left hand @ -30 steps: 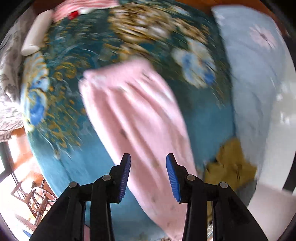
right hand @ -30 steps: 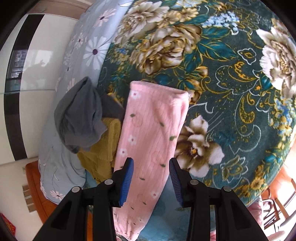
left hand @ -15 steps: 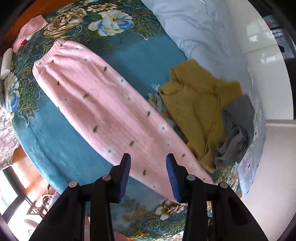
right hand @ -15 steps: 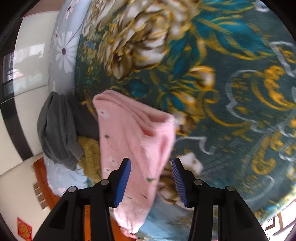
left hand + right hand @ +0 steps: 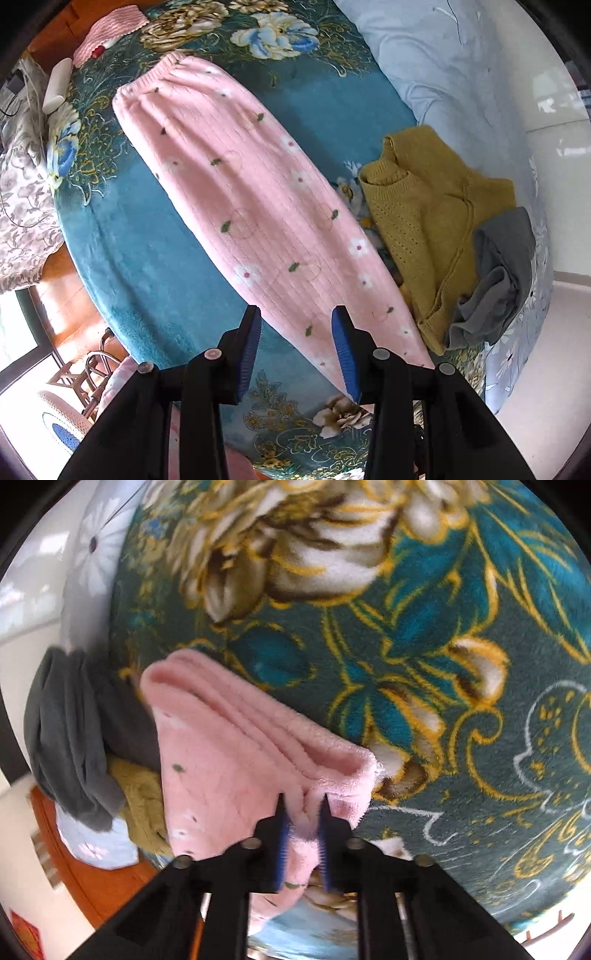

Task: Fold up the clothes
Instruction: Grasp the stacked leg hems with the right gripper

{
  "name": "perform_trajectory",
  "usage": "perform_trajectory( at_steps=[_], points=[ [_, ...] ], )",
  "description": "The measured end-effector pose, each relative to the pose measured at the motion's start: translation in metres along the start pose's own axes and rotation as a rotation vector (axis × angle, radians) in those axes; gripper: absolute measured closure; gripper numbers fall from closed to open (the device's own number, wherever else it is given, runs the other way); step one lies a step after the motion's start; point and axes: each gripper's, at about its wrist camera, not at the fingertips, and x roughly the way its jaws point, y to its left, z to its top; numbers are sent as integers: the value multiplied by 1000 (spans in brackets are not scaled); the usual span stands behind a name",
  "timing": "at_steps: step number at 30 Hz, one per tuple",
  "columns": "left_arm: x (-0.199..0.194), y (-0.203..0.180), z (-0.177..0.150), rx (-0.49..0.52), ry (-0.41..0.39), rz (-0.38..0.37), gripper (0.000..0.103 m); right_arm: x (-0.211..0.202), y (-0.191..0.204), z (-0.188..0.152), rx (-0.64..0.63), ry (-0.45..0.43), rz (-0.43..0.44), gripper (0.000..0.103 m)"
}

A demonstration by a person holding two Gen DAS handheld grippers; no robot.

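Note:
Pink fleece trousers (image 5: 243, 192) with small flowers lie folded lengthwise on a teal floral blanket (image 5: 147, 266), waistband far, leg ends near. My left gripper (image 5: 295, 325) is open and empty, hovering over the narrow leg end. In the right wrist view the trousers (image 5: 229, 760) show their waistband end, and my right gripper (image 5: 303, 812) is shut on the fleece just below the waistband, near its right corner.
A mustard knitted sweater (image 5: 424, 206) and a grey garment (image 5: 495, 280) lie in a heap right of the trousers, on a pale blue flowered sheet (image 5: 443, 66). A pink-striped cloth (image 5: 107, 33) and a white roll (image 5: 55, 85) lie far left. The bed edge is near.
My right gripper moved down onto the waistband end and closed on it. My left gripper swung towards the leg end and stayed open.

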Motion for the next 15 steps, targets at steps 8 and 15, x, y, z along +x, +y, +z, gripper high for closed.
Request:
perform_trajectory(
  at_steps=[8, 15],
  points=[
    [7, -14, -1, 50, 15, 5, 63, -30, -11, -4, -92, -78, 51, 93],
    [-1, 6, 4, 9, -3, 27, 63, -17, -15, -3, -124, -95, -55, 79]
  ],
)
